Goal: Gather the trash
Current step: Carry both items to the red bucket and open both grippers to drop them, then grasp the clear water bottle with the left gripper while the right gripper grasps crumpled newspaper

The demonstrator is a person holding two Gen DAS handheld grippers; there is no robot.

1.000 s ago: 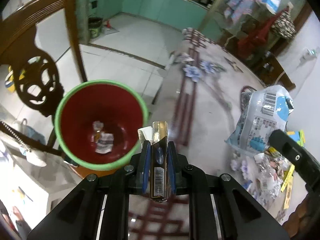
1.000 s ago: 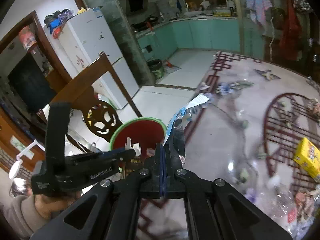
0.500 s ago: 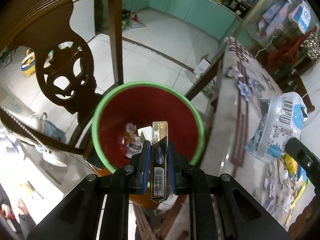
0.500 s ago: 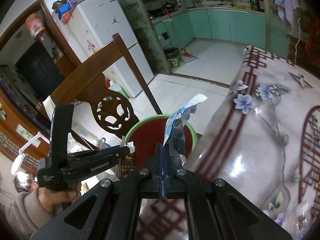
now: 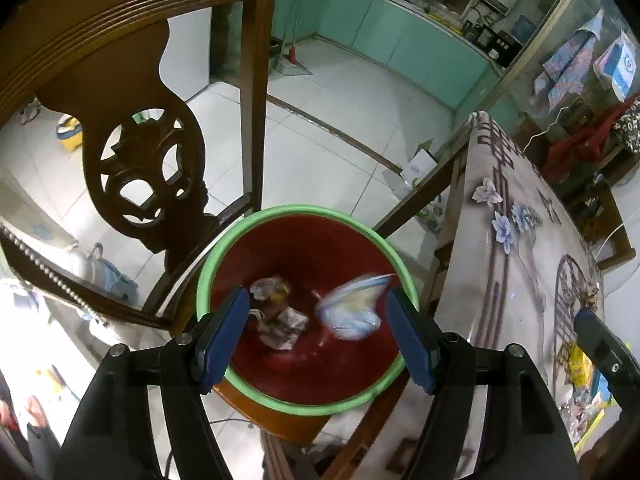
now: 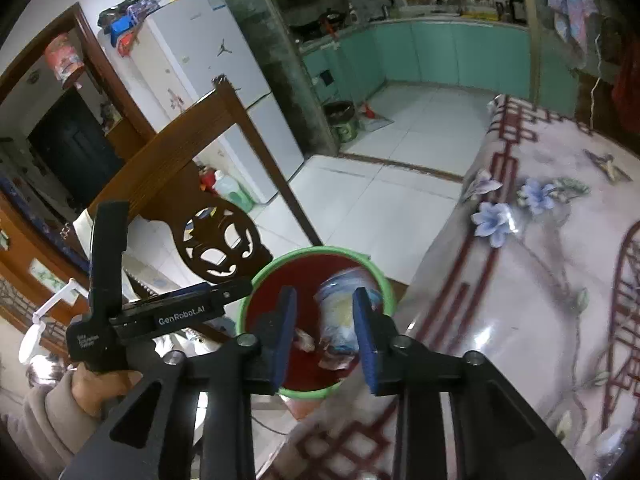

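Observation:
A red bin with a green rim [image 5: 304,213] stands on a chair seat beside the table; it also shows in the right wrist view [image 6: 316,251]. My left gripper [image 5: 318,330] is open and empty above the bin. My right gripper [image 6: 326,334] is open and empty above the bin too. A blurred blue-and-white plastic wrapper [image 5: 352,306] is falling into the bin and shows in the right wrist view [image 6: 340,312]. Crumpled paper scraps [image 5: 280,320] lie on the bin's bottom.
A carved dark wooden chair back [image 5: 136,128] rises just left of the bin. The table with a flowered cloth [image 6: 540,280] lies to the right, with more litter at its near right [image 5: 580,364]. A white fridge [image 6: 208,80] and tiled floor [image 5: 320,148] lie beyond.
Both grippers have opened over the bin. The dark packet left my left gripper and the blue-white wrapper left my right gripper; the wrapper is dropping in.

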